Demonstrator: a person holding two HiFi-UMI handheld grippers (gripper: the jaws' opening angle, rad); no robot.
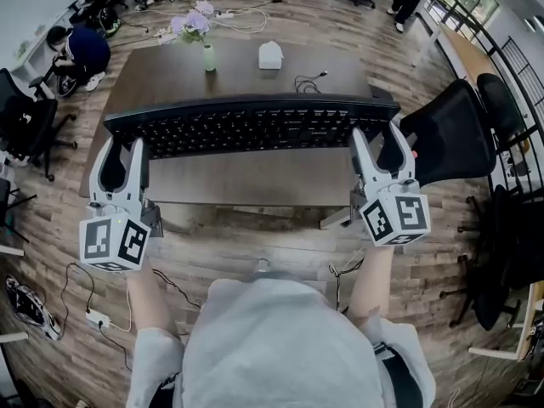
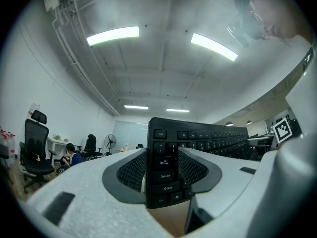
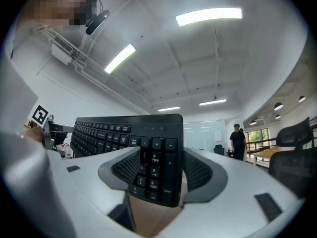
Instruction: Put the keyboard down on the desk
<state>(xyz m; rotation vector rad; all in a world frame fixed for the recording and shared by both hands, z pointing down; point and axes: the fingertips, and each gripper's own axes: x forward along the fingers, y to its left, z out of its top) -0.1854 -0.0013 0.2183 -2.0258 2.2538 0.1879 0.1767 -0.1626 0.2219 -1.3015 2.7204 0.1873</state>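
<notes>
A long black keyboard (image 1: 246, 126) hangs level above the brown desk (image 1: 246, 62), keys up, spanning most of its width. My left gripper (image 1: 121, 161) is shut on the keyboard's left end, where the Tab and Caps Lock keys (image 2: 165, 168) sit between its grey pads. My right gripper (image 1: 374, 147) is shut on the right end, with the number-pad keys (image 3: 157, 175) pinched between its pads. In both gripper views the keyboard (image 2: 208, 143) runs away from the jaws, seen against the ceiling.
On the desk's far half stand a small green vase of purple flowers (image 1: 207, 51), a white box (image 1: 270, 55) and a coiled black cable (image 1: 308, 82). A black office chair (image 1: 455, 130) is close on the right. A person (image 1: 81, 51) crouches far left.
</notes>
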